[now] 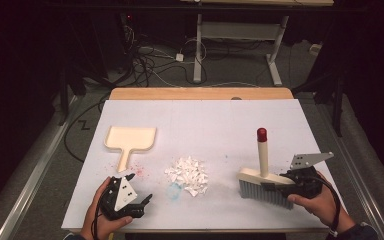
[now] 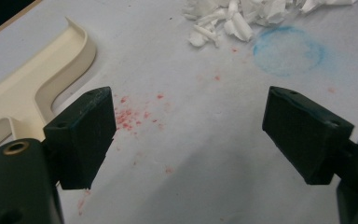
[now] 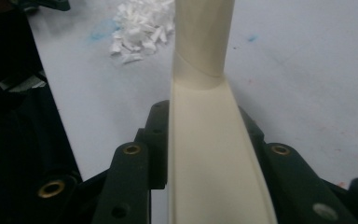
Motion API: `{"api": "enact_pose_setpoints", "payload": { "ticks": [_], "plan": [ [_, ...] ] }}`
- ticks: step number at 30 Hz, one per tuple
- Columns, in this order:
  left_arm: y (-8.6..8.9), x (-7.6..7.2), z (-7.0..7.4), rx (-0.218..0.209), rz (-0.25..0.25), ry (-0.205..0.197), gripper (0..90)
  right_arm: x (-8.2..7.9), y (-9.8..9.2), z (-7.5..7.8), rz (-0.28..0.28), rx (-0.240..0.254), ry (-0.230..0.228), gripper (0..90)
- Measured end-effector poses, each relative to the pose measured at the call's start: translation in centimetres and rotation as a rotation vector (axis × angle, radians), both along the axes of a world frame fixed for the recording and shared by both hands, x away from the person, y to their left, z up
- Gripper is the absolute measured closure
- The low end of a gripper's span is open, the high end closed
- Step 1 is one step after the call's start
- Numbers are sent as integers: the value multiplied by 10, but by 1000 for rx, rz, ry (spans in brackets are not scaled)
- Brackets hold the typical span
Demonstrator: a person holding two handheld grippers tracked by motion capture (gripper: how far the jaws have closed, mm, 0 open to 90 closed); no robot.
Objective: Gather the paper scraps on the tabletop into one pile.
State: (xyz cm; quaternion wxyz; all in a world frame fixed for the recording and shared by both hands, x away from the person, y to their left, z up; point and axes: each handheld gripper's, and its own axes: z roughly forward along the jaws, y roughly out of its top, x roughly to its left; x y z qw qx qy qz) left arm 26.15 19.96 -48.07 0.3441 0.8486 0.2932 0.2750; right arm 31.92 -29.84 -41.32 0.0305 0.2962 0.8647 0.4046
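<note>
A cream hand brush (image 1: 264, 176) with grey bristles and a red-tipped handle stands on the white table at the right. My right gripper (image 1: 286, 183) is shut on its head; in the right gripper view the cream brush back (image 3: 214, 158) runs between the jaws. A pile of white paper scraps (image 1: 187, 175) lies mid-table, also visible as scraps (image 2: 242, 18) and scraps (image 3: 142, 28). A cream dustpan (image 1: 129, 140) lies flat at the left, its handle toward me. My left gripper (image 1: 139, 202) hovers open near the front edge, below the dustpan (image 2: 32, 88), with bare table between its pads.
The white sheet (image 1: 220, 125) covers a wooden table. Red specks (image 2: 133, 116) and a blue chalky ring (image 2: 289, 51) mark the surface between the dustpan and the scraps. Dark floor with cables and a table frame (image 1: 240, 45) lie beyond.
</note>
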Motion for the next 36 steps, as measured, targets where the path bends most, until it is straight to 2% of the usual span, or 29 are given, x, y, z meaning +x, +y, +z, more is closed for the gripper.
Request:
{"api": "enact_pose_setpoints", "payload": {
  "ticks": [4, 7, 12, 14, 18, 20, 22, 24, 26, 27, 28, 29, 31, 32, 33, 36],
  "plan": [
    [0, 1, -1, -1, 0, 4, 165, 21, -3, -2, 2, -18, 38, 664],
    [0, 1, -1, 3, -2, 5, 165, 37, -6, -7, -26, -19, 71, 645],
    [0, 1, -1, 10, -4, 7, 165, 56, -8, -14, -58, -35, 93, 599],
    [0, 1, -1, 9, -5, 7, 165, 61, -10, -15, -61, -21, 103, 589],
    [0, 1, -1, 13, -10, 8, 165, 67, -15, -15, -104, -35, 84, 525],
    [0, 1, -1, 10, -11, 7, 165, 70, -20, -13, -125, -16, 82, 485],
    [0, 1, -1, 10, -13, 7, 165, 74, -25, -13, -160, -42, 65, 456],
    [-1, 1, -1, 16, -17, 8, 165, 78, -30, -15, -160, -29, 78, 441],
    [-1, 1, -1, 18, -19, 10, 165, 82, -35, -18, -162, -29, 90, 435],
    [-1, 1, -1, 19, -20, 11, 165, 84, -38, -20, -159, -30, 92, 491],
    [-1, 1, -1, 19, -20, 12, 165, 84, -41, -19, -171, -37, 80, 507],
    [-1, 1, -1, 19, -21, 12, 165, 86, -44, -19, -204, -66, 62, 505],
    [-2, 1, -2, 17, -23, 13, 165, 88, -53, -18, -226, -39, 59, 521],
    [-2, 1, -2, 19, -23, 13, 164, 88, -54, -17, -247, -52, 49, 535],
    [-2, 1, -2, 16, -22, 13, 165, 88, -54, -16, -281, -91, 21, 552],
    [-2, 1, -2, 18, -21, 15, 164, 86, -47, -16, -379, -235, -52, 658]
  ]
}}
